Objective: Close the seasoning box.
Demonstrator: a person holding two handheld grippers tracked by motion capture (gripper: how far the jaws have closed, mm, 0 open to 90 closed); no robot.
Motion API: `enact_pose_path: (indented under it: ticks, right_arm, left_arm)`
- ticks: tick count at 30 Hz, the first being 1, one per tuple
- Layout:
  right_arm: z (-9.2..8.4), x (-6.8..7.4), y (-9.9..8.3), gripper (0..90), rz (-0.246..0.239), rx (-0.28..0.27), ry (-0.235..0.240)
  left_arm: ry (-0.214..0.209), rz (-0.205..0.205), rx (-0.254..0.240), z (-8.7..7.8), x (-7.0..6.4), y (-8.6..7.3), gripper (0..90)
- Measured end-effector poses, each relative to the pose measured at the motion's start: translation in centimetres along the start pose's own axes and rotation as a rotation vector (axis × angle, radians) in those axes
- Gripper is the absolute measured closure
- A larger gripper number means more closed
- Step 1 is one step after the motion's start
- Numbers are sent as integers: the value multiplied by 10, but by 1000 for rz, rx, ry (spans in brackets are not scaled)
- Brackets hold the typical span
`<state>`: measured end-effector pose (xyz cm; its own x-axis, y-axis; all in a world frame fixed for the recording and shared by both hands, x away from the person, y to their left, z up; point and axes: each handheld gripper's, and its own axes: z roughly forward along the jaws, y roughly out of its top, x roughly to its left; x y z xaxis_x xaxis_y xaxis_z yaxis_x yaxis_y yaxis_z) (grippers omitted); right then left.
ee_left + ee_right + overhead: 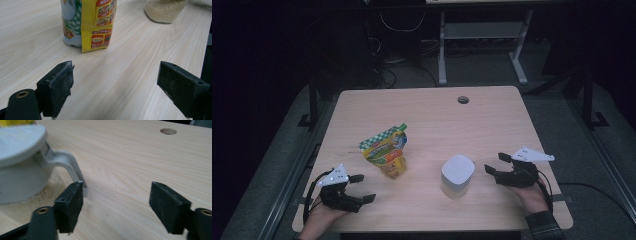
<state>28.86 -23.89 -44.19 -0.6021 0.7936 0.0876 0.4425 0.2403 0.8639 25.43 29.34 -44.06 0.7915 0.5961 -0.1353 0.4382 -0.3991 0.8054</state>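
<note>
A yellow and green stand-up pouch (387,150) stands left of the table's middle, and its lower part (87,25) shows close in the left gripper view. My left gripper (366,187) (117,87) rests near the front left, open, nothing between its jaws, a short way from the pouch. A clear jar of pale grains with a white lid (457,175) (165,10) stands right of the middle. My right gripper (493,162) (117,202) is open just right of it. The lid's white clasp (70,167) curves down beside one finger (71,202); whether they touch I cannot tell.
The light wooden table (427,115) has a round cable hole (463,99) (168,131) near its far edge. Beyond the table a desk frame (482,45) stands on the dark floor. Cables trail from both grippers at the front edge.
</note>
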Motion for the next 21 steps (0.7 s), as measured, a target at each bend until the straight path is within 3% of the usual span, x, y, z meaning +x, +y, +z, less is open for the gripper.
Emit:
enact_pose_path:
  ticks: [7,13,21]
  right_arm:
    - [1,-2,-12,174,-7,23,-50]
    - [-9,-4,-25,151,17,9,-52]
    - [-20,-5,-40,143,25,32,-56]
  left_arm:
    - [1,13,-5,-1,0,1,131]
    - [5,13,-13,-2,0,0,129]
    - [2,0,-9,-2,2,-4,129]
